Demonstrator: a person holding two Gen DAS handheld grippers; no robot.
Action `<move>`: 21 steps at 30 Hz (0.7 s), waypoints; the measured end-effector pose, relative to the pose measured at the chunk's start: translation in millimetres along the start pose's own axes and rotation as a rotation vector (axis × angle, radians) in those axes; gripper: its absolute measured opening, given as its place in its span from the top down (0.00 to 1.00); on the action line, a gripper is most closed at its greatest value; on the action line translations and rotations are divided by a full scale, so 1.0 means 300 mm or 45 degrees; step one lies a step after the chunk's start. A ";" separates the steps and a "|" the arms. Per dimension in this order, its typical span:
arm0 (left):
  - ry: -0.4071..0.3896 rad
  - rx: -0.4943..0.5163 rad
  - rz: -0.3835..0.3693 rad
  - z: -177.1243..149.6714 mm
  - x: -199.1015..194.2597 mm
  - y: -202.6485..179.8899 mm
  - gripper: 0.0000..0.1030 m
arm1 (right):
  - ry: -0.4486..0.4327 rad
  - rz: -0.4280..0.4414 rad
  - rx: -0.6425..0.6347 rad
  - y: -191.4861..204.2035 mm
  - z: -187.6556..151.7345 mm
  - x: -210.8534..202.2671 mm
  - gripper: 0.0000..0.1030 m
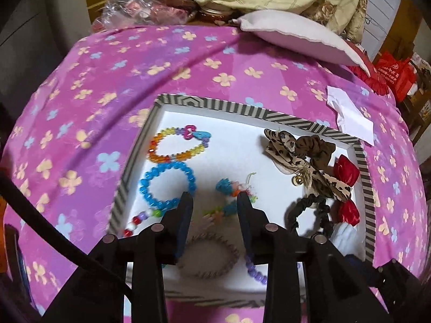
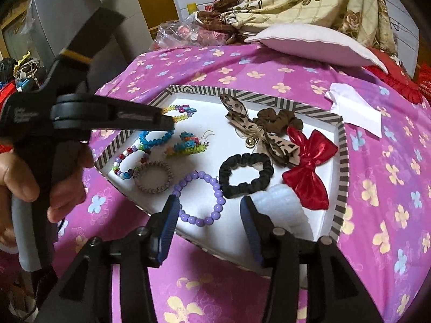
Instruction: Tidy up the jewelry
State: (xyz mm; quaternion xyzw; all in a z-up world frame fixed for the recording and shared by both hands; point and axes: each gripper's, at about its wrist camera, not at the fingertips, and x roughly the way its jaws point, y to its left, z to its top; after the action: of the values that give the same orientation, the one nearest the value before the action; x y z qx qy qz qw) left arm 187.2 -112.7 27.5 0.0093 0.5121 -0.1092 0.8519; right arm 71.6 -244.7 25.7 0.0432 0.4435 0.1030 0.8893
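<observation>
Left gripper (image 1: 215, 202) and right gripper (image 2: 210, 202): jaws spread, nothing held, over striped tray (image 2: 342, 161) of beaded bracelets.

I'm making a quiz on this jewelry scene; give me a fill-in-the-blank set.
1. The bow in the striped tray is ____.
2. The scrunchie beside the bow is ____.
3. Both the left gripper and the right gripper have jaws that are ____.

Missing words: red; black; open
</observation>
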 end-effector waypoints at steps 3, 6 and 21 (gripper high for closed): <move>-0.036 -0.011 0.027 -0.023 -0.042 0.017 0.53 | -0.017 -0.007 0.008 0.001 -0.004 -0.023 0.51; -0.070 0.000 0.062 -0.052 -0.082 0.023 0.53 | -0.031 -0.017 0.010 0.006 -0.009 -0.043 0.50; -0.196 -0.046 0.105 -0.242 -0.260 0.068 0.53 | -0.088 -0.067 0.038 0.031 -0.054 -0.132 0.43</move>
State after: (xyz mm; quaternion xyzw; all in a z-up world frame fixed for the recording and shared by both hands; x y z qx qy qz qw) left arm 92.8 -69.6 59.4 0.0064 0.4461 -0.0653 0.8926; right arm 34.1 -244.6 48.4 0.0482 0.4149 0.0715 0.9058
